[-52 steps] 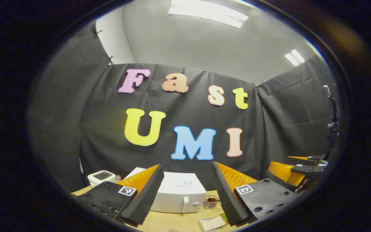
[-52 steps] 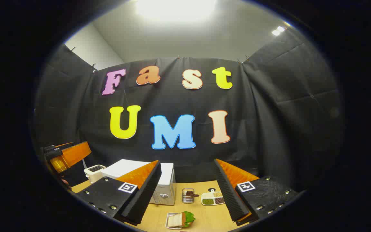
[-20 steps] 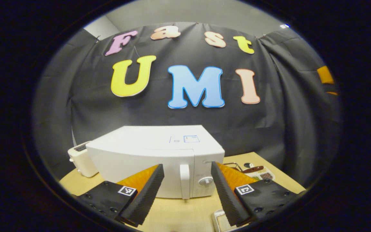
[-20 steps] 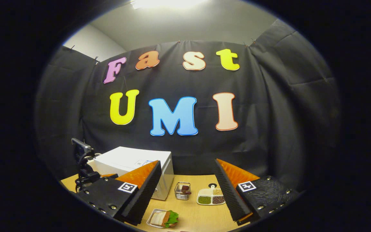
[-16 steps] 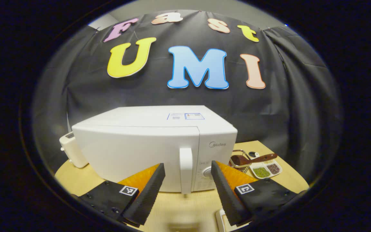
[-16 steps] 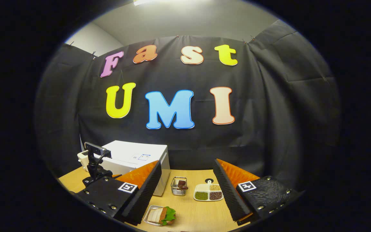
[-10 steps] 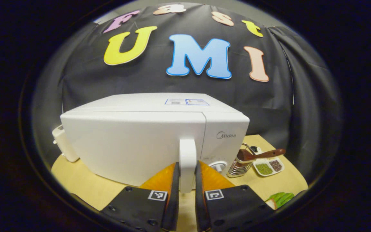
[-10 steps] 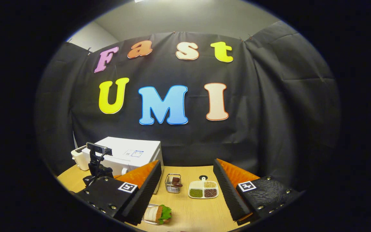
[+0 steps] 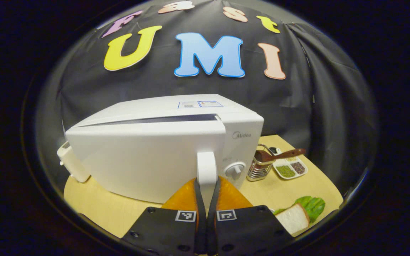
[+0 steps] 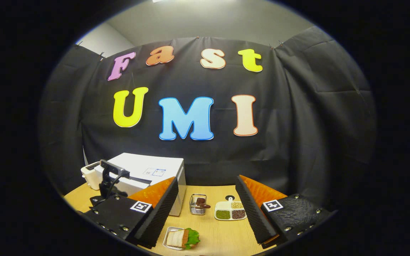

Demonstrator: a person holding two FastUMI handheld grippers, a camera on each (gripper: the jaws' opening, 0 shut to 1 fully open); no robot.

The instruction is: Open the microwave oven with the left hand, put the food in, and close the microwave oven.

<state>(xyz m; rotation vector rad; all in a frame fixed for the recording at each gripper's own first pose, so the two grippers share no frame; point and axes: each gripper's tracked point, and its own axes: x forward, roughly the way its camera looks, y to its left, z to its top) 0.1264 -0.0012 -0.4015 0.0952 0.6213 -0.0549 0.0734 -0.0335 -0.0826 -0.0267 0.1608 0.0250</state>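
Gripping the white upright door handle (image 9: 206,167) of the boxy white microwave (image 9: 162,142), your left gripper (image 9: 206,213) has its door ajar w/ a dark gap on top. Right gripper (image 10: 206,213) hangs spread, empty. Sandwich w/ lettuce on small tray (image 10: 182,237) sits near table's front edge. Judged: either opening or closing.

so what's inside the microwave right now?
Can't tell. The microwave door is only cracked, left tongs clamped on its handle; the gap looks dark. The sandwich sits outside on the table.

I keep my left gripper (image 9: 206,199) low and level, and both its fingers press together on the door handle (image 9: 206,170). My right gripper (image 10: 206,209) hovers with its fingers spread wide, holding nothing.
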